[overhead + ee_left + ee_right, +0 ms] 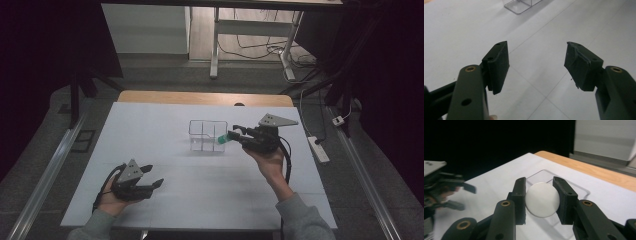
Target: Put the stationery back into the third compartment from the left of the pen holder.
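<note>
Holding a small green-and-white capped tube at the clear divided plastic box mid-tabletop, right gripper clamps it; drop-in remains. Left gripper gapes empty, near edge.

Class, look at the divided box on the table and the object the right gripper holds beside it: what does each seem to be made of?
Divided box: probably clear, glossy plastic; the table sheet shows through its walls. Held object: likely plastic, with a smooth matte white round end and, in the high view, a green body; the right gripper clamps it.
</note>
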A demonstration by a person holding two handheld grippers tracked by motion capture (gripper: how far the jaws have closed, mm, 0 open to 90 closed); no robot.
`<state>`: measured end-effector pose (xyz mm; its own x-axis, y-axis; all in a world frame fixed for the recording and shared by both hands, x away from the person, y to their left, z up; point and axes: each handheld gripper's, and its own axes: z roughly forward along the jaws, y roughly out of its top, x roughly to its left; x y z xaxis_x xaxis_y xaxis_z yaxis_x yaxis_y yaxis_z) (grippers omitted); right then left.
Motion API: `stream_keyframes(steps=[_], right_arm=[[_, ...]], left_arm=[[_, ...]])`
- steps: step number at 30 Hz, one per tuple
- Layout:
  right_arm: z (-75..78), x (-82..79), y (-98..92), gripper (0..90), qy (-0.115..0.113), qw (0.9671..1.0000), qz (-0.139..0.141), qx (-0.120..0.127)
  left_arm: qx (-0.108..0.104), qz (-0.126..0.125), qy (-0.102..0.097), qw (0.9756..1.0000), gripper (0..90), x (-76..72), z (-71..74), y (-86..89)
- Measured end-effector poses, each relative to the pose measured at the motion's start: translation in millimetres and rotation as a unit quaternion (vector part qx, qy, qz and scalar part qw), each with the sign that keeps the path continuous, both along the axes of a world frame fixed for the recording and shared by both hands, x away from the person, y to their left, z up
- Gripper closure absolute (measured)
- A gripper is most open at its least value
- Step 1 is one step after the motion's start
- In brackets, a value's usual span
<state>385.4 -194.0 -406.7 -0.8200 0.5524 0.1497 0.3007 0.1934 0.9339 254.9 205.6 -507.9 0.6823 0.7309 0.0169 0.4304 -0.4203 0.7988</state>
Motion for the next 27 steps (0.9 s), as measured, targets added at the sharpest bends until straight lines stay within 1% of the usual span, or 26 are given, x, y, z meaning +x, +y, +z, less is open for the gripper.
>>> stream_keyframes(steps=[2, 5, 9, 11, 14, 15, 18, 23, 27], right_arm=[[2.3, 7.4, 0.6, 63.9, 0.000, 0.9999, -0.010, -0.006], [4.4, 19.0, 3.9, 63.9, -0.001, 0.9995, -0.021, -0.024], [3.9, 33.3, 10.0, 63.9, 0.003, 0.9988, -0.033, -0.037], [3.1, 38.7, 13.4, 63.9, 0.002, 0.9982, -0.038, -0.047], [1.8, 44.3, 18.3, 63.8, 0.000, 0.9974, -0.043, -0.058], [1.1, 45.8, 19.9, 63.8, -0.001, 0.9968, -0.045, -0.066], [-3.0, 51.3, 23.1, 63.7, 0.008, 0.9952, -0.053, -0.082], [-10.4, 57.7, 27.3, 63.6, 0.023, 0.9943, -0.050, -0.092], [-15.7, 60.5, 31.9, 63.3, 0.026, 0.9935, -0.045, -0.102]], left_arm=[[0.000, 0.001, 0.002, 1.0000, 34.2, 0.6, -0.5, 1.8], [0.000, 0.005, 0.005, 1.0000, 33.3, 2.0, -1.4, 3.7], [-0.001, 0.013, 0.008, 0.9999, 32.7, 4.0, -3.5, 7.5], [-0.002, 0.017, 0.011, 0.9998, 32.2, 5.1, -4.6, 9.9], [-0.003, 0.021, 0.015, 0.9997, 31.4, 6.1, -6.2, 11.8], [-0.002, 0.022, 0.016, 0.9996, 31.4, 6.3, -6.6, 12.0], [-0.001, 0.021, 0.017, 0.9996, 31.0, 6.6, -7.2, 11.4], [0.001, 0.021, 0.019, 0.9996, 30.5, 7.2, -8.2, 11.0], [0.004, 0.019, 0.022, 0.9996, 30.3, 7.7, -9.7, 10.1]])
